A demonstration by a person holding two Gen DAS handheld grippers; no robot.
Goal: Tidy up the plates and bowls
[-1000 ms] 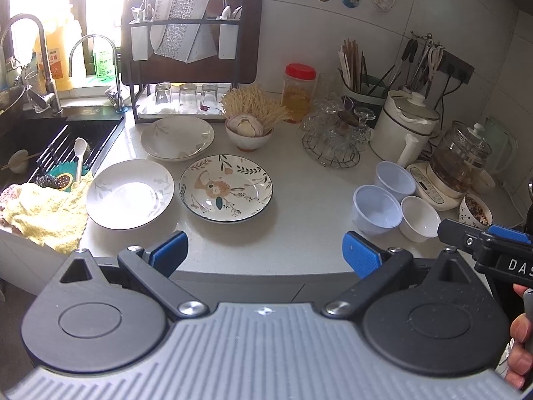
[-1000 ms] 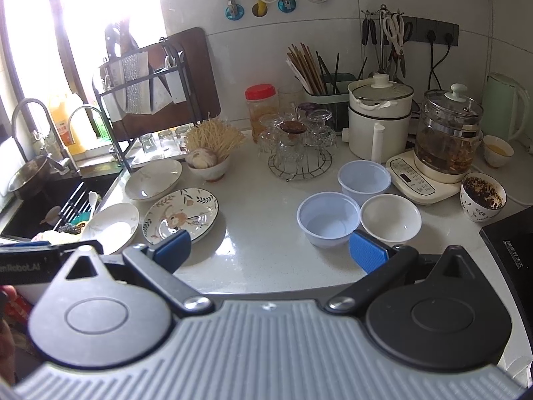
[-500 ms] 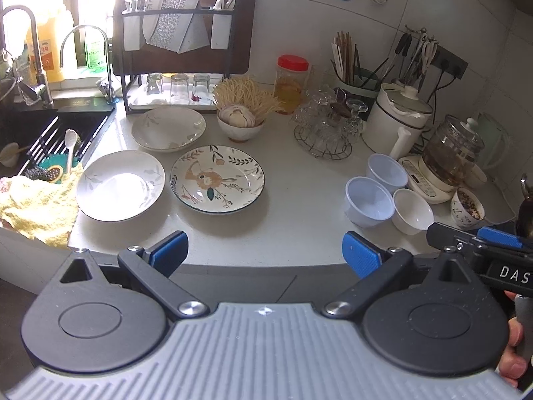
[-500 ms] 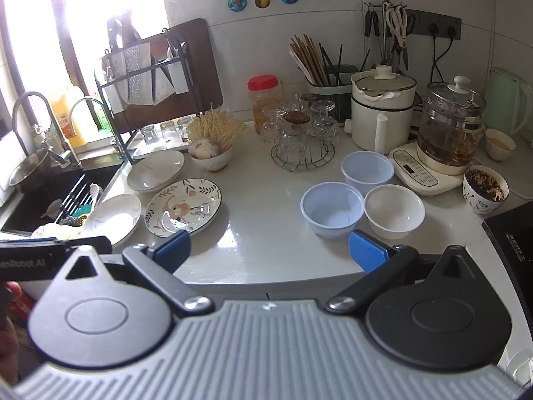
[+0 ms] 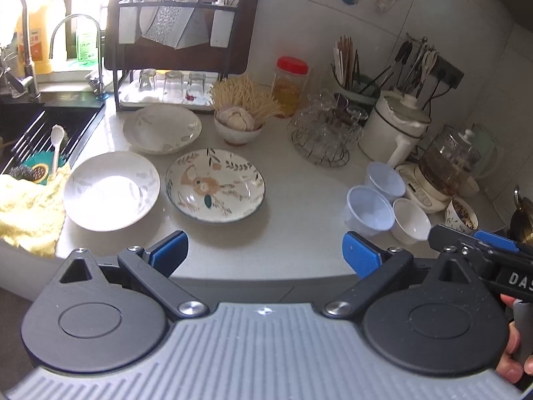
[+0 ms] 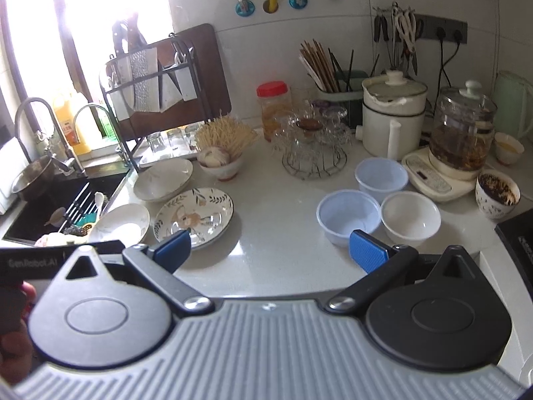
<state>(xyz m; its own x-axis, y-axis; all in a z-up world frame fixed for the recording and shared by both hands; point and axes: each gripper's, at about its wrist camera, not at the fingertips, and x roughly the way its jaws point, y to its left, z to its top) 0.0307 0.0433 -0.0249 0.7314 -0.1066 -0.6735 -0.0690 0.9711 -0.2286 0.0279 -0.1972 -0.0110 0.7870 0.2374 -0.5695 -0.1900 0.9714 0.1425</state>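
Note:
On the white counter lie three plates: a patterned plate (image 5: 216,185) (image 6: 194,216), a plain white plate (image 5: 111,190) (image 6: 120,224) to its left and another white plate (image 5: 162,129) (image 6: 163,178) behind. To the right stand two pale blue bowls (image 5: 369,210) (image 6: 348,216), (image 5: 385,181) (image 6: 381,175) and a white bowl (image 5: 411,220) (image 6: 410,217). My left gripper (image 5: 265,254) hangs open over the counter's front edge, holding nothing. My right gripper (image 6: 270,248) is open too, just short of the nearer blue bowl.
A sink (image 5: 30,133) with a yellow cloth (image 5: 28,213) lies left. Behind stand a drying rack (image 5: 176,43), a bowl of garlic (image 5: 237,126), a glass rack (image 5: 324,136), a white pot (image 5: 396,126), a glass kettle (image 5: 449,163) and a filled cup (image 6: 497,192).
Both grippers have drifted slightly; the views shift a little toward the counter. Both stay open and nothing on the counter has moved.

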